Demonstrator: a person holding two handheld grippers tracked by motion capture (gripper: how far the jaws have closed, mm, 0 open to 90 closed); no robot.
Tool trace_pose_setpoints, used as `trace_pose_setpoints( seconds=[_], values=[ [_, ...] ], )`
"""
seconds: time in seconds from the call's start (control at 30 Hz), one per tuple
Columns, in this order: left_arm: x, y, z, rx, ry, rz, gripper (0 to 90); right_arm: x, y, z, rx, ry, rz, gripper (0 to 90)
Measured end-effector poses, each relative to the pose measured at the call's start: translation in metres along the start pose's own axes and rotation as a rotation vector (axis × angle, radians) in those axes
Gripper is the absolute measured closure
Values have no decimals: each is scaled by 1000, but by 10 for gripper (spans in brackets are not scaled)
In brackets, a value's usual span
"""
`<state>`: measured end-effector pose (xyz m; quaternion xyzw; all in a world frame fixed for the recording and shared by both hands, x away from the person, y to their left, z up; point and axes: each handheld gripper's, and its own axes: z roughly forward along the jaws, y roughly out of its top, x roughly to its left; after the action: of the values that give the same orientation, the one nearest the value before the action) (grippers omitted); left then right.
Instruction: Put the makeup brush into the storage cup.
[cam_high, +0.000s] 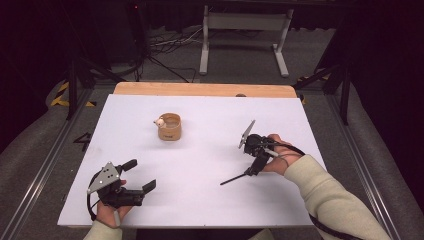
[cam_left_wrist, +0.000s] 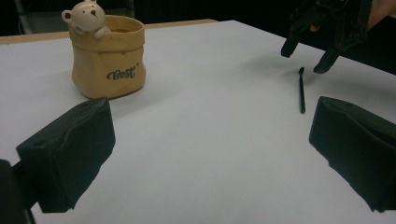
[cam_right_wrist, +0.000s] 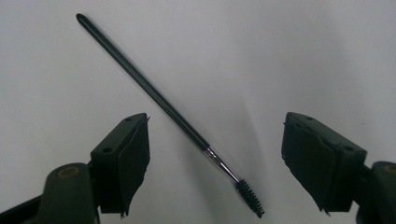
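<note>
The right claw (cam_right_wrist: 215, 154) hangs spread apart just above a slim black spoolie brush (cam_right_wrist: 154, 95) that lies flat on the white counter (cam_high: 200, 200), its bristle end between the jaws and its handle angling away. The left claw (cam_high: 141, 176) rests low at the near left, also spread and empty. Farther back stands a tan bag-shaped pot (cam_left_wrist: 107, 58) with a small bear figure (cam_left_wrist: 87, 16) on its rim.
</note>
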<state>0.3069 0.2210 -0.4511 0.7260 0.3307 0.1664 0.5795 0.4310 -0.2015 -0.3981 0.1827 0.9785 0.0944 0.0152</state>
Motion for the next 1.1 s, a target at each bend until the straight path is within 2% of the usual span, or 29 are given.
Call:
trace_pose_setpoints(
  seconds=[0.3, 0.73, 0.9, 1.1],
  values=[
    [0, 0, 1, 3, -4, -3, 10, -3, -1, 5, 22, 0, -11, 276],
    [0, -1, 2, 5, -3, -1, 10, -4, 0, 15, 63, 34, -34, 353],
    [0, -1, 2, 6, -3, 0, 10, -6, -1, 20, 84, 41, -29, 378],
    [0, -1, 2, 8, -2, 0, 11, -7, -2, 21, 94, 31, -35, 435]
  ],
)
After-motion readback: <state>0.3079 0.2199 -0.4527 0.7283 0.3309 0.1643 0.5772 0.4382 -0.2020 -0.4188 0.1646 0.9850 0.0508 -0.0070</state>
